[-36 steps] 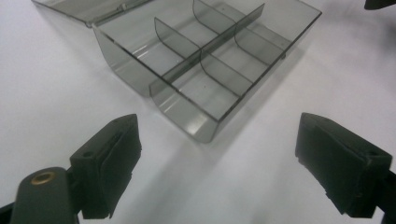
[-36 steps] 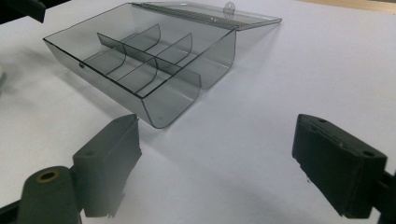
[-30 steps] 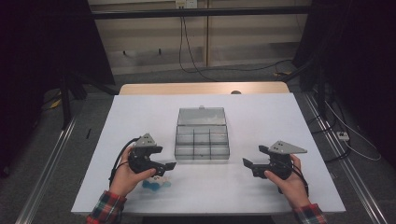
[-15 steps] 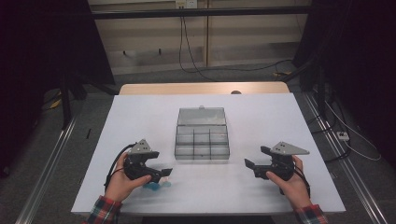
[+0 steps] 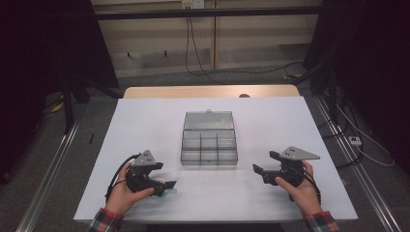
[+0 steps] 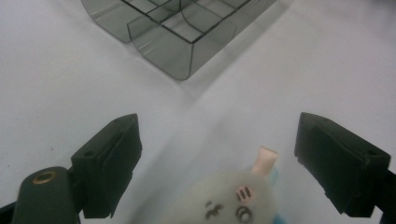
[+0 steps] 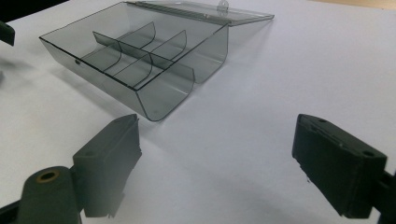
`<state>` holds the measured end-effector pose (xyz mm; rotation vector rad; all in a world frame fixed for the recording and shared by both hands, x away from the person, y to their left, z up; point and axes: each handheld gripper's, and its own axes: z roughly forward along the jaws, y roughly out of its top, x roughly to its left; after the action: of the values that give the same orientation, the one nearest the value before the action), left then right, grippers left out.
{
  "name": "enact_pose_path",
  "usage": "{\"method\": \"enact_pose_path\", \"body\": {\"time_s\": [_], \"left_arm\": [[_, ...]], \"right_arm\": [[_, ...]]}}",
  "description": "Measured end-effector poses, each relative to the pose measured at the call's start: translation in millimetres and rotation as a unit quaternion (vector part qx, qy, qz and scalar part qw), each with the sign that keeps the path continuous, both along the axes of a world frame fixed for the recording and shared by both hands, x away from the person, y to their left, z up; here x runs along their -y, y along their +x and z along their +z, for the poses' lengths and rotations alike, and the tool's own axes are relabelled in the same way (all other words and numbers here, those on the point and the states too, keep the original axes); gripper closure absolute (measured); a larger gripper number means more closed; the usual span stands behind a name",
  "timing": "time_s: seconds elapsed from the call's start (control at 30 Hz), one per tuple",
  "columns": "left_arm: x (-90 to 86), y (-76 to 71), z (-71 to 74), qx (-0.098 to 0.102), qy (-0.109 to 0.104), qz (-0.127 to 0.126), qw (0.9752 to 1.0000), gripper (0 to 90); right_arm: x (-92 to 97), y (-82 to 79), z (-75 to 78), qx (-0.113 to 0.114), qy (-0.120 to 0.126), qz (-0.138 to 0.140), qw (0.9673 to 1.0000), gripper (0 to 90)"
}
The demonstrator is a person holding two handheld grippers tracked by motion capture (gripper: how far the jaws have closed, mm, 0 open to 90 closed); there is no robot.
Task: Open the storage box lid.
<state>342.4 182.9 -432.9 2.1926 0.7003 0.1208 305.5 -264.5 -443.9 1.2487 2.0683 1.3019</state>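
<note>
Toy fluffy white (pink ear, drawn face), between wide left claw jaws

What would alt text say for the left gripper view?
Between two open black jaws, a small fluffy white toy with a drawn face lies on a white table. Beyond it stands a clear grey compartment box.

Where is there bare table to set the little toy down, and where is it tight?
Bare white table lies left and right of the clear grey plastic compartment box, and in front between the left gripper and right gripper. It is tight around the small white plush toy, which sits between the left jaws.
</note>
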Motion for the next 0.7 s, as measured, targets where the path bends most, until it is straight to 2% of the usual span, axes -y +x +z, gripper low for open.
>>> {"method": "enact_pose_path", "body": {"time_s": [0.5,0.7], "left_arm": [[-5.9,-6.2,-2.4,-0.003,-0.001,-0.002,1.0000,15.4],[-6.1,-10.4,-6.5,-0.005,0.011,-0.010,0.9999,17.1]], "right_arm": [[-0.3,1.1,-0.3,0.000,-0.001,0.002,1.0000,14.7],[-1.8,2.3,-0.4,-0.001,-0.001,0.002,1.0000,14.8]]}}
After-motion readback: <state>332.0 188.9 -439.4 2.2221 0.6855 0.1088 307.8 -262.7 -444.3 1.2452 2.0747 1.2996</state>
